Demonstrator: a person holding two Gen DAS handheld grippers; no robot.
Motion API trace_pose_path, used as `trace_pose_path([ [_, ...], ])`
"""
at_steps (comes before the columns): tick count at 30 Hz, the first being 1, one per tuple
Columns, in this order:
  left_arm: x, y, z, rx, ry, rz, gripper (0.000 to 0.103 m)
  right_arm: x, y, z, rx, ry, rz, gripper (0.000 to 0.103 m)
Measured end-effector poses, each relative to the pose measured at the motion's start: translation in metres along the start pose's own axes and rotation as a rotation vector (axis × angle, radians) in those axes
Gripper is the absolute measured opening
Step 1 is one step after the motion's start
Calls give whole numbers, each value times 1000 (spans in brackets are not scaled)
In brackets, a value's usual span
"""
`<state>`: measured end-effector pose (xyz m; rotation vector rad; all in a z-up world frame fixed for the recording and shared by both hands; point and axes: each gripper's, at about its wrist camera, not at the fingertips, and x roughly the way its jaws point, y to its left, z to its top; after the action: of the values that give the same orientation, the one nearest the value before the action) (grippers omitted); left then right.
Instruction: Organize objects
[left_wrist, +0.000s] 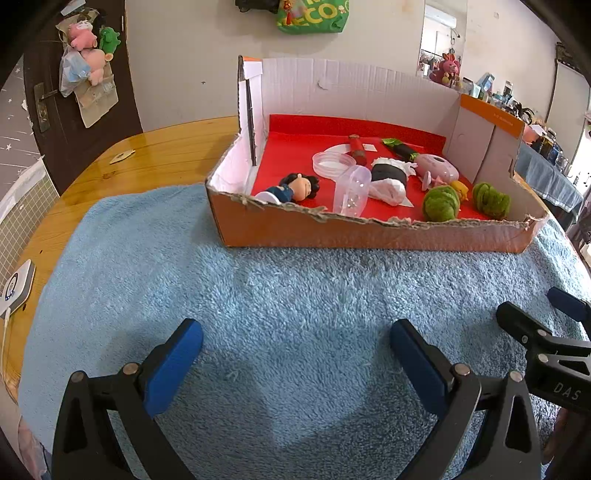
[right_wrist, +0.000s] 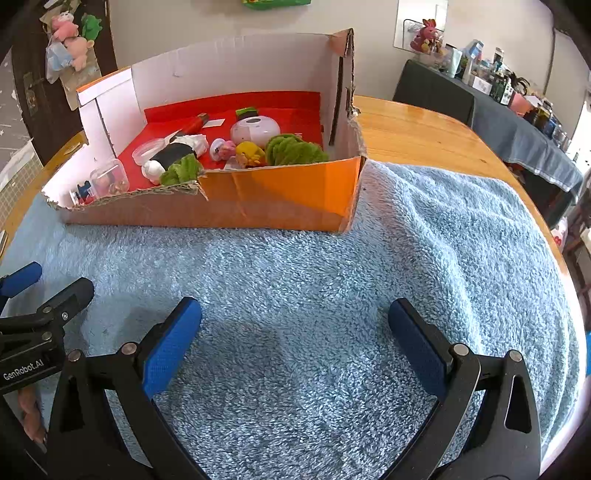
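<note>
An orange cardboard box (left_wrist: 369, 232) with a red floor stands on a blue towel (left_wrist: 277, 295); it also shows in the right wrist view (right_wrist: 280, 199). Inside lie a small doll (left_wrist: 299, 186), a clear jar (left_wrist: 351, 190) and its lid (left_wrist: 330, 162), a black-and-white bundle (left_wrist: 388, 177), a pink case (left_wrist: 437, 170), two green fuzzy balls (left_wrist: 441, 203) and a red stick (left_wrist: 356, 149). My left gripper (left_wrist: 295, 354) is open and empty over the towel, in front of the box. My right gripper (right_wrist: 293, 339) is open and empty beside it.
The towel (right_wrist: 406, 258) covers a round wooden table (left_wrist: 147, 155), whose edge curves away on the right (right_wrist: 424, 125). A white device (left_wrist: 16, 288) lies at the table's left edge. A cluttered side table (right_wrist: 517, 122) stands at the far right.
</note>
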<state>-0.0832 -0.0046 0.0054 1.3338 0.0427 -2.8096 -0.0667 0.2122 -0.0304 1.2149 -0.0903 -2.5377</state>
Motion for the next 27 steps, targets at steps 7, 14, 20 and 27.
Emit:
trace_pose_path([
  [7, -1, 0, -1, -5, -1, 1, 103, 2, 1, 3, 3, -1, -2, 103],
  [14, -1, 1, -1, -5, -2, 2, 103, 2, 1, 3, 4, -3, -3, 103],
  [20, -1, 0, -1, -6, -1, 1, 103, 2, 2, 3, 4, -4, -2, 103],
  [27, -1, 1, -1, -6, -2, 1, 103, 2, 1, 3, 4, -5, -3, 103],
])
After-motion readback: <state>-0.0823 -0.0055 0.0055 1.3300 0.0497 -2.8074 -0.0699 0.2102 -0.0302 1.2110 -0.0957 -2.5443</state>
